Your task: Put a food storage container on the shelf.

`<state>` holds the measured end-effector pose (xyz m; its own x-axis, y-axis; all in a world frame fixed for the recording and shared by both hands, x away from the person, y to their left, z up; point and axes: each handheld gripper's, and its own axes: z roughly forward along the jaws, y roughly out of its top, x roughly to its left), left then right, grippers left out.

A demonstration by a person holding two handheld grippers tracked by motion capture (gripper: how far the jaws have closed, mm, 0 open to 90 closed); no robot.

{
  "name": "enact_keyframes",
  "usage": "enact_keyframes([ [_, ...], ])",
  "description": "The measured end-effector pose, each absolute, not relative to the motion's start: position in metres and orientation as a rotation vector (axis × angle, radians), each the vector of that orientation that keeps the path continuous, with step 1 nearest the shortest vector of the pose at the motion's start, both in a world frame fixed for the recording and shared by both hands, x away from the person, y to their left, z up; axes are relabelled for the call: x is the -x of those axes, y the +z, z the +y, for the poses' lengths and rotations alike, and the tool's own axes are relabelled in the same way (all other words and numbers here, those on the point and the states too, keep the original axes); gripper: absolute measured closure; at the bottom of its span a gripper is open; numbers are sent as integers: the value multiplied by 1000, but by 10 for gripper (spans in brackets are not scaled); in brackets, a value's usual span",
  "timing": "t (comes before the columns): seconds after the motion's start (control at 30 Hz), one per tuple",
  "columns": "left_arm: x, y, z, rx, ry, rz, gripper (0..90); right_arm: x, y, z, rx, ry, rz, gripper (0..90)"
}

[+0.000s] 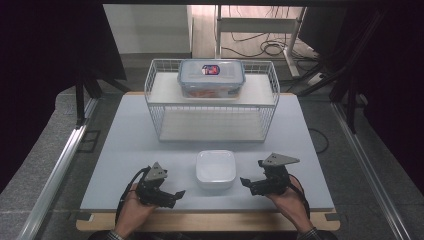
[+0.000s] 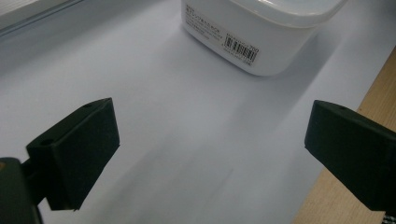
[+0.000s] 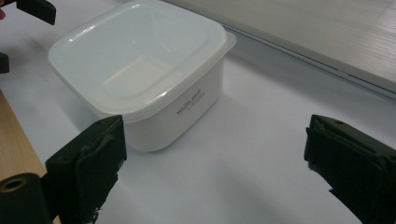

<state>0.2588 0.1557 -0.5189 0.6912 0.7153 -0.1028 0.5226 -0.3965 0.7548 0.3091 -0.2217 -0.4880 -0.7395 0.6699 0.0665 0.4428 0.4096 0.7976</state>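
Note:
A white square tub (image 1: 215, 169) with a translucent lid stands on the white tabletop near the front, between my two grippers. My left gripper (image 1: 179, 194) rests to its left, open with nothing between its fingers. In the left gripper view (image 2: 210, 149) the tub (image 2: 261, 32) stands ahead at the upper right, its barcode label facing me. My right gripper (image 1: 244, 182) lies to the tub's right, also open and holding nothing. In the right gripper view (image 3: 215, 158) the tub (image 3: 140, 79) sits just beyond the left jaw, apart from it.
A white wire rack (image 1: 150, 82) stands at the back middle of the table. A clear box with a blue-rimmed clip lid (image 1: 211, 77) sits on its upper shelf. The table's wooden front edge (image 1: 200, 221) runs just behind both hands.

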Motion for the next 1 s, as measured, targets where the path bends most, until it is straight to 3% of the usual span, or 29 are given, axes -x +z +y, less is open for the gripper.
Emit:
enact_keyframes([
  [0.37,-266,-503,144,-2075,288,907,94,-307,-474,-208,-926,1230,2445,36],
  [0.73,-290,-486,127,-2042,266,873,150,-321,-465,-196,-970,1237,2486,211],
  [0.87,-307,-486,111,-2066,232,884,96,-330,-461,-186,-954,1225,2499,290],
  [1.0,-315,-491,102,-2087,227,882,88,-338,-465,-180,-965,1204,2523,293],
])
